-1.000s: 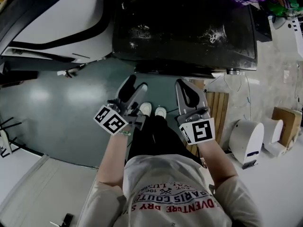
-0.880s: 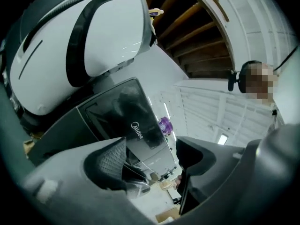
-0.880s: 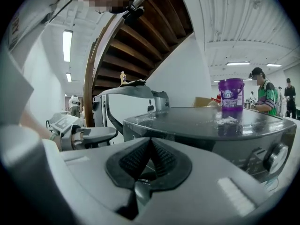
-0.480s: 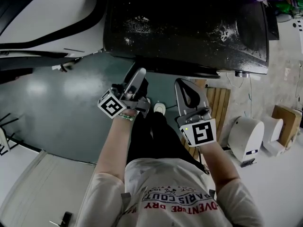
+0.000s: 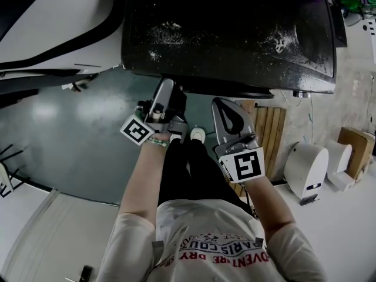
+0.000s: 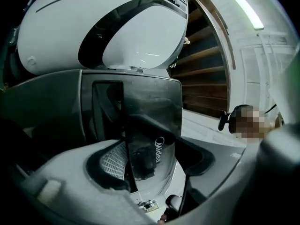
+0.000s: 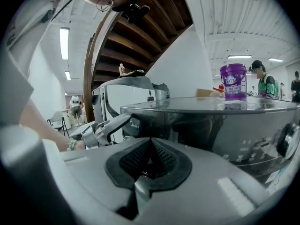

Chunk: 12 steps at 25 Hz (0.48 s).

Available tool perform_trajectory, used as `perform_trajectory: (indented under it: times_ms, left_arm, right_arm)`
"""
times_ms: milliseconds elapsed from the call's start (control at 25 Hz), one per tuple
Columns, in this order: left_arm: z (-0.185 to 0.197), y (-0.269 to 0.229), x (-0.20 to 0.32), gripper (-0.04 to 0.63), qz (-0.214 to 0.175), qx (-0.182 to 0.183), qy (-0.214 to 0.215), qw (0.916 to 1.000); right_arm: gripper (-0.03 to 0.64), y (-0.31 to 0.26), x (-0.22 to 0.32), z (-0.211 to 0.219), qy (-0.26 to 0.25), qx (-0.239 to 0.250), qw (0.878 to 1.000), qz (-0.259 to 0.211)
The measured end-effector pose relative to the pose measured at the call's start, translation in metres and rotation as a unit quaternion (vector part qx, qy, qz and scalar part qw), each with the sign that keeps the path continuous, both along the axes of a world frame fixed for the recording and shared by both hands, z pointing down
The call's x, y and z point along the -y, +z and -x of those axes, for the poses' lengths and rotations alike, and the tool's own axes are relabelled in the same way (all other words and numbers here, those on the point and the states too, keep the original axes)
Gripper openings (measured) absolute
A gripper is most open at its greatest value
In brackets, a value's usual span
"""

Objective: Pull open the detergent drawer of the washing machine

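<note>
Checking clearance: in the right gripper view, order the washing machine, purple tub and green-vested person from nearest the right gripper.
From the right gripper:
1. Washing machine, directly ahead.
2. Purple tub, on its top, right.
3. Green-vested person, background right.

- Left gripper (image 5: 165,90), rolled on its side ahead of the outstretched left forearm (image 5: 143,178): 2 jaws apart and closing, the washing machine's dark front panel (image 6: 150,121) between them.
- Right gripper (image 5: 222,107), just beside it: jaws together, empty.
</note>
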State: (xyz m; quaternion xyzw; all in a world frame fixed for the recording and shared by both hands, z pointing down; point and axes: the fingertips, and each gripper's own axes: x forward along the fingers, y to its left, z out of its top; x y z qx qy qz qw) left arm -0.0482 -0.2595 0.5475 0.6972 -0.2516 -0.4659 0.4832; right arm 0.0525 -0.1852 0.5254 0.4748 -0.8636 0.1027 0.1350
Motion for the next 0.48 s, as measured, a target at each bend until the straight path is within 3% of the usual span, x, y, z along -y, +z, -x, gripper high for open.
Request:
perform_trajectory:
  times_ms: [480]
  left_arm:
    - [0.0002, 0.0031, -0.0004, 0.299, 0.017, 0.0, 0.008, 0.9998]
  right_arm:
    - [-0.002, -0.0021, -0.0008, 0.0001, 0.026, 0.0, 1.0, -0.002]
